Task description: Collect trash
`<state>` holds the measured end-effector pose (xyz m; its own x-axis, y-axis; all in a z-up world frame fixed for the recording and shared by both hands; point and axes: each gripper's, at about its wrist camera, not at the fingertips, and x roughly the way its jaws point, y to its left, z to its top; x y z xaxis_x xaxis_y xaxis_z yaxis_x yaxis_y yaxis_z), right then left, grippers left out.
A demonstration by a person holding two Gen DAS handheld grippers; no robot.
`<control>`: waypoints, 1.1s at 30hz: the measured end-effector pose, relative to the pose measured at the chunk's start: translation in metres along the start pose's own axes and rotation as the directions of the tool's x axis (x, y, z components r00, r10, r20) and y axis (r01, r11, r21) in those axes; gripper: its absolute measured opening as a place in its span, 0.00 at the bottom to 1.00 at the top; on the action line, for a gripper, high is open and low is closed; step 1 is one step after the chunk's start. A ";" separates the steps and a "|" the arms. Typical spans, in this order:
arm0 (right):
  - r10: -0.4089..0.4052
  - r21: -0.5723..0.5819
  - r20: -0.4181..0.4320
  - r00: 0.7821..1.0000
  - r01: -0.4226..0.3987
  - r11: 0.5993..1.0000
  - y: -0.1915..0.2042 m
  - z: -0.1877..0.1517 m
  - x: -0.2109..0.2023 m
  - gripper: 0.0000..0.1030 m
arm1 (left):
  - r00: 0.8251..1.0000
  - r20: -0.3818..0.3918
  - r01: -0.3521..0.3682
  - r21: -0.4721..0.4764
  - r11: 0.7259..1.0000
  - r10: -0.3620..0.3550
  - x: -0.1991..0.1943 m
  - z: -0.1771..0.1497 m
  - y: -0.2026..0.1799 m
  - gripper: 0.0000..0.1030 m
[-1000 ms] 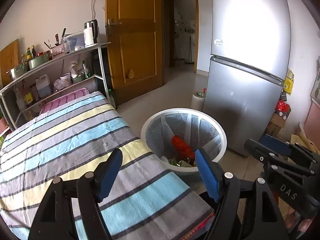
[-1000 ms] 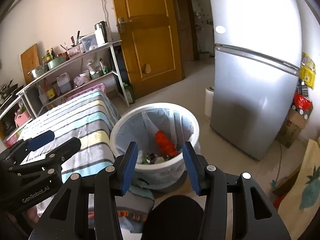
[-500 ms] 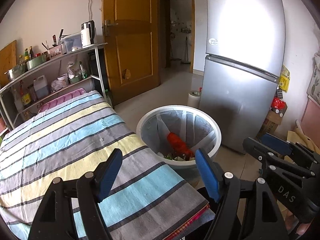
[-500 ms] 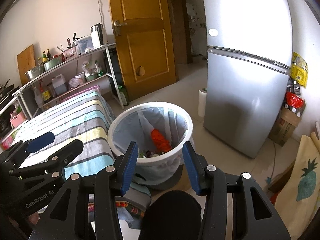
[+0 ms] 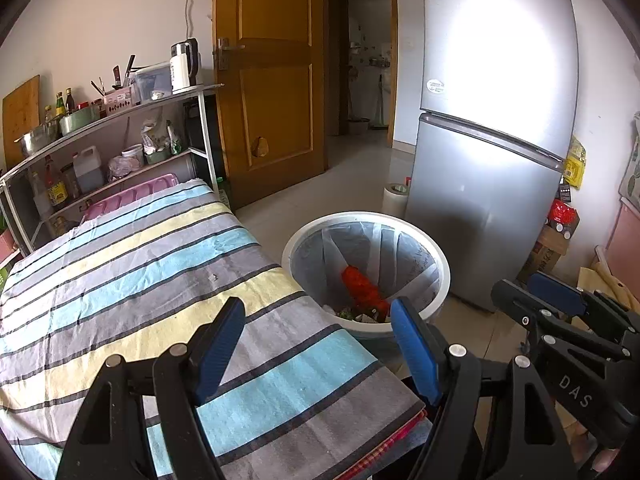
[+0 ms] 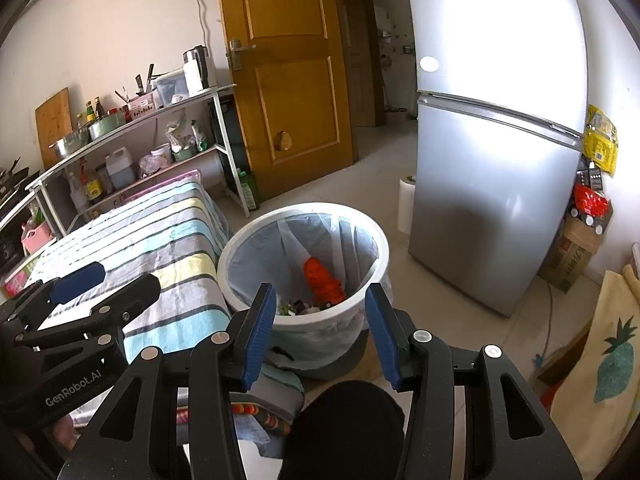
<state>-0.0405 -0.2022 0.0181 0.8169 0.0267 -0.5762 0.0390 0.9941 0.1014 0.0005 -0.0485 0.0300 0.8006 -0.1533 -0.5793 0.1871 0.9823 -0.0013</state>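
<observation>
Much of the trash lay half hidden: only an orange-red crumpled wrapper (image 6: 323, 282) and some green and dark scraps, too small to identify, showed at the bottom of the round white plastic bin (image 6: 380, 240), lined with a thin translucent bag, at the centre of both views. The bin's base was cut off behind the right gripper (image 6: 320, 330), whose ribbed blue pads stood apart with nothing between them. The left gripper (image 5: 318, 350) at the lower centre of its frame was likewise spread and empty, above a woven striped cloth (image 5: 140, 264) in blue, yellow and grey covering a table whose legs could not be seen. A smooth silver fridge (image 5: 492, 128) filled the upper right, its upper door washed out by glare. A metal shelf (image 5: 120, 120) of bottles and pots stood at upper left.
</observation>
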 end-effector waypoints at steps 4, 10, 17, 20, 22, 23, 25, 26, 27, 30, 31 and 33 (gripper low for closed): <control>0.004 -0.001 -0.001 1.000 -0.004 1.000 0.002 -0.001 0.001 0.46 | 1.000 -0.003 -0.002 0.001 1.000 0.002 -0.001 0.000 0.001 0.75; 0.005 -0.002 0.000 1.000 -0.005 1.000 0.001 0.000 0.001 0.46 | 1.000 -0.002 -0.005 0.000 1.000 0.005 -0.002 0.000 0.002 0.75; 0.005 -0.004 -0.001 1.000 -0.005 1.000 0.003 -0.001 0.001 0.46 | 1.000 -0.005 -0.009 0.000 1.000 0.009 -0.003 0.000 0.003 0.75; 0.006 -0.003 -0.002 1.000 -0.006 1.000 0.002 -0.001 0.001 0.46 | 1.000 -0.006 -0.008 -0.001 1.000 0.008 -0.003 -0.001 0.005 0.75; 0.007 -0.005 -0.001 1.000 -0.007 1.000 0.003 -0.001 0.001 0.46 | 1.000 -0.005 -0.009 -0.001 1.000 0.009 -0.002 0.000 0.004 0.75; 0.006 -0.006 -0.002 1.000 -0.006 1.000 0.003 -0.001 0.001 0.46 | 1.000 -0.006 -0.008 0.000 1.000 0.008 -0.003 -0.001 0.005 0.75; 0.007 -0.006 -0.002 1.000 -0.007 1.000 0.003 -0.001 0.002 0.46 | 1.000 -0.004 -0.009 -0.002 1.000 0.009 -0.003 0.000 0.005 0.75; 0.007 -0.004 -0.001 1.000 -0.007 1.000 0.003 -0.001 0.001 0.46 | 1.000 -0.005 -0.008 -0.001 1.000 0.008 -0.002 0.000 0.004 0.75; 0.005 -0.003 -0.002 1.000 -0.005 1.000 0.003 -0.001 0.002 0.46 | 1.000 -0.006 -0.010 -0.001 1.000 0.010 -0.003 0.000 0.004 0.75; 0.006 -0.004 -0.002 1.000 -0.006 1.000 0.002 0.000 0.001 0.46 | 1.000 -0.004 -0.009 -0.002 1.000 0.009 -0.004 -0.001 0.006 0.75; 0.006 -0.006 -0.001 1.000 -0.006 1.000 0.004 -0.001 0.001 0.46 | 1.000 -0.002 -0.011 -0.003 1.000 0.011 -0.004 -0.001 0.006 0.75; 0.009 -0.007 0.000 1.000 -0.009 1.000 0.003 -0.001 0.001 0.46 | 1.000 -0.003 -0.013 -0.004 1.000 0.013 -0.004 -0.001 0.007 0.75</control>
<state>-0.0399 -0.1990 0.0173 0.8173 0.0353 -0.5751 0.0279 0.9945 0.1008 -0.0022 -0.0410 0.0315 0.8012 -0.1404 -0.5816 0.1747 0.9846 0.0029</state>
